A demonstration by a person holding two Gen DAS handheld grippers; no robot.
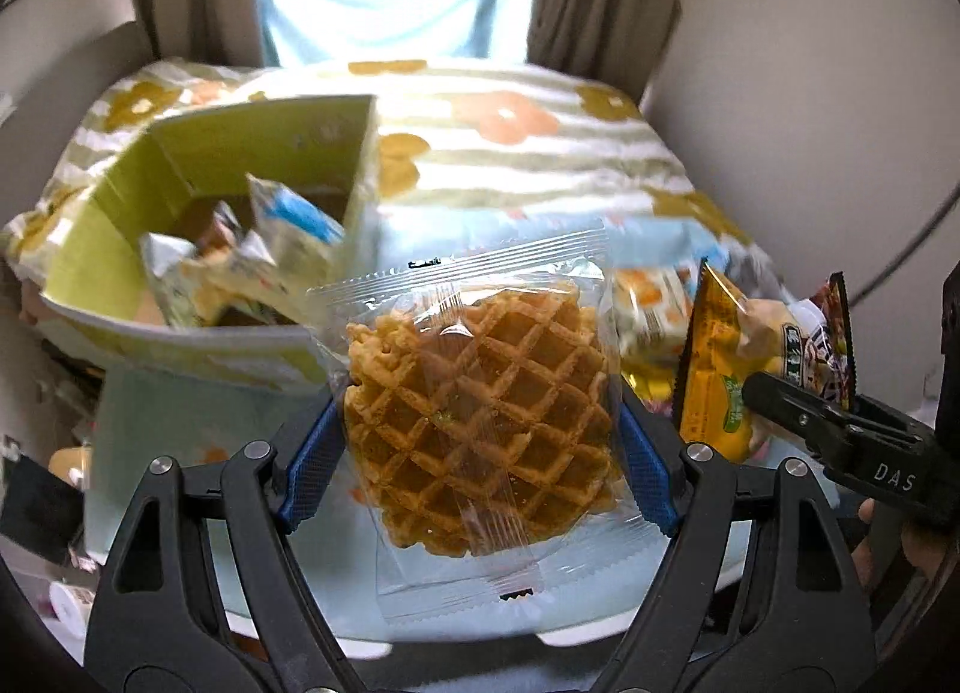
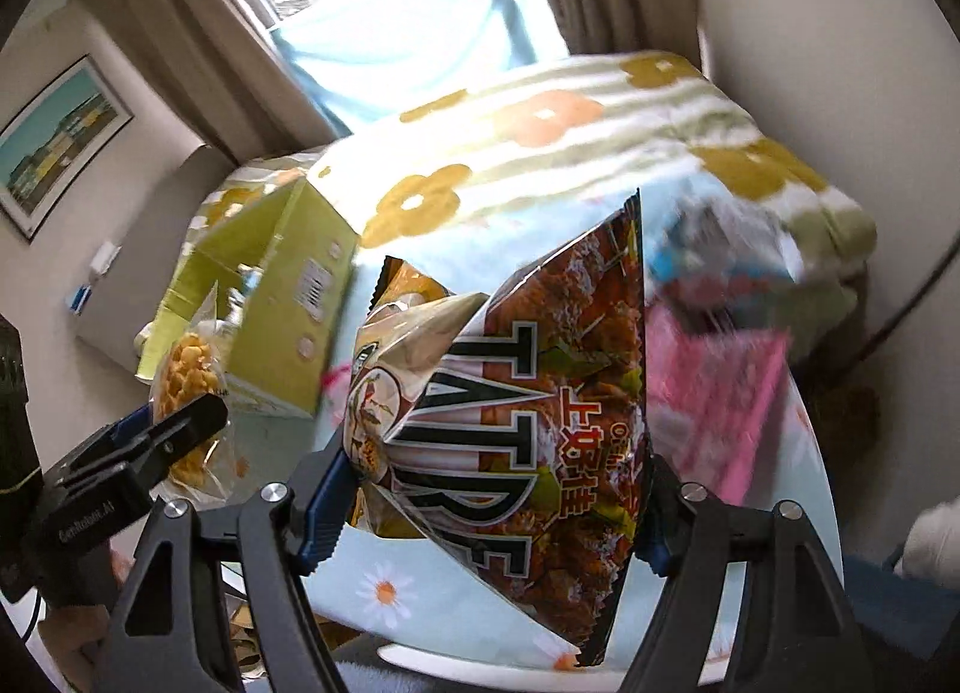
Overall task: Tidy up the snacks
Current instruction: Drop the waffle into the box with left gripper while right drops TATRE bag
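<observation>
My left gripper (image 1: 480,435) is shut on a waffle in a clear wrapper (image 1: 480,411) and holds it above the table, just right of an open green cardboard box (image 1: 120,225) that holds several small snack packets (image 1: 252,267). My right gripper (image 2: 498,489) is shut on a brown and white chip bag (image 2: 528,411), lifted off the table; this bag also shows at the right of the left wrist view (image 1: 774,357). In the right wrist view the left gripper (image 2: 150,435) with the waffle (image 2: 186,387) is at the left, next to the green box (image 2: 282,297).
A small table with a light blue daisy cloth (image 2: 384,591) lies below. Loose snack packets (image 1: 648,303) and a pink packet (image 2: 714,393) lie on its right side. A bed with a flowered cover (image 1: 510,153) is behind, with curtains and a window beyond.
</observation>
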